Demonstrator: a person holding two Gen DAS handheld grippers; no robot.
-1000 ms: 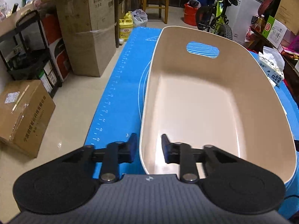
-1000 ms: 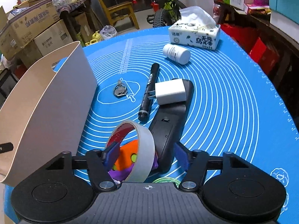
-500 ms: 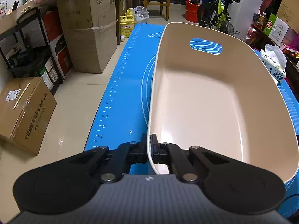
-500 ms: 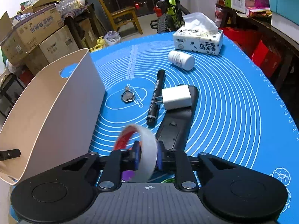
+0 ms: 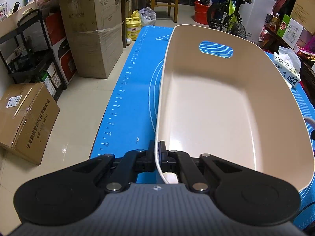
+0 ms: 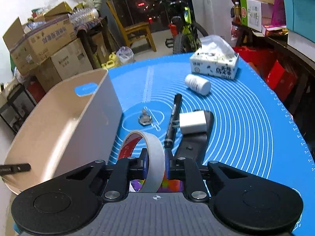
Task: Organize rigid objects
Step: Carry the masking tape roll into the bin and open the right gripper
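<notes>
Roll of masking tape [image 6: 152, 153]: upright on edge, clamped across its width between the blue pads of the right gripper [image 6: 155, 162], at 6 o'clock in the right wrist view. A multicoloured object [image 6: 169, 183] shows beneath it, identity unclear. Beige storage bin [image 6: 59, 129]: stands on the blue mat at 9 o'clock of the tape, empty in the left wrist view, with an oval handle cut-out [image 5: 216, 49] in its far wall. Left gripper [image 5: 157, 152]: closed on the bin's near rim, one finger outside the wall and one inside.

Items lying on the blue silicone mat [image 6: 246, 118] covering the tabletop, clockwise from 11 o'clock of the tape: a key [image 6: 144, 119]; a black marker pen [image 6: 173, 118] at 12 o'clock; a white plug adapter [image 6: 192, 123] resting on a black remote-like device [image 6: 196, 143] at 1 o'clock. Farther out at 1 o'clock, a white pill bottle [image 6: 197, 84] lies on its side, near a tissue pack [image 6: 215, 63]. Beyond the tabletop: cardboard boxes [image 5: 94, 31], a wooden chair [image 6: 133, 30], a bicycle [image 5: 229, 17].
</notes>
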